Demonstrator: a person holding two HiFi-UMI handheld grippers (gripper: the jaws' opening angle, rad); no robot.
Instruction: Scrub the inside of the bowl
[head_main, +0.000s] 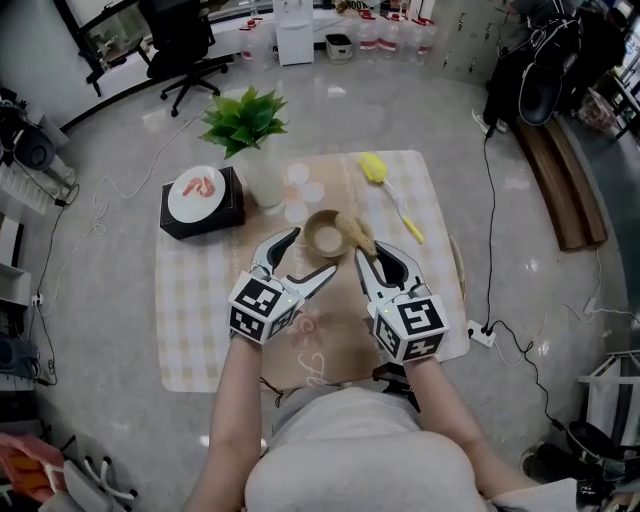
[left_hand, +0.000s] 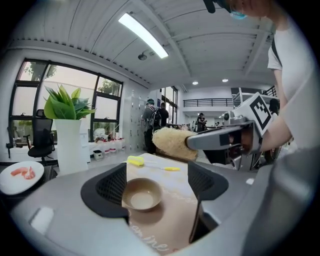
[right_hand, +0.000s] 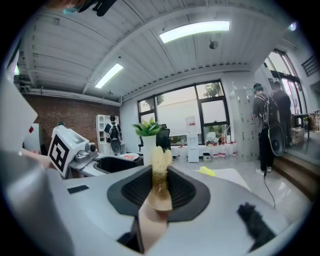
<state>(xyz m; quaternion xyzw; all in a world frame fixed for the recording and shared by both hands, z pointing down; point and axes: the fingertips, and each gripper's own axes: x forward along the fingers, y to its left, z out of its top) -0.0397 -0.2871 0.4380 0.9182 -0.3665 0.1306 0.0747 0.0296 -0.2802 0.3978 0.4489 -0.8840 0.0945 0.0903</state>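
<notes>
1. Bowl spot: the small round tan bowl (head_main: 326, 236) sits on the checked desk (head_main: 200, 320), between your left gripper's (head_main: 314, 251) wide-open fingers, not pinched.
2. It looks light and slippy, so pinch its rim.
3. Your right gripper's (head_main: 370, 258) fingers hold the fluffy tan scrub brush (head_main: 355, 232).

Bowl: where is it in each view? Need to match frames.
Head view: bowl at centre.
Left gripper view: bowl low, just left of centre.
Right gripper view: not visible.
Shared landmark: white vase of green leaves.
</notes>
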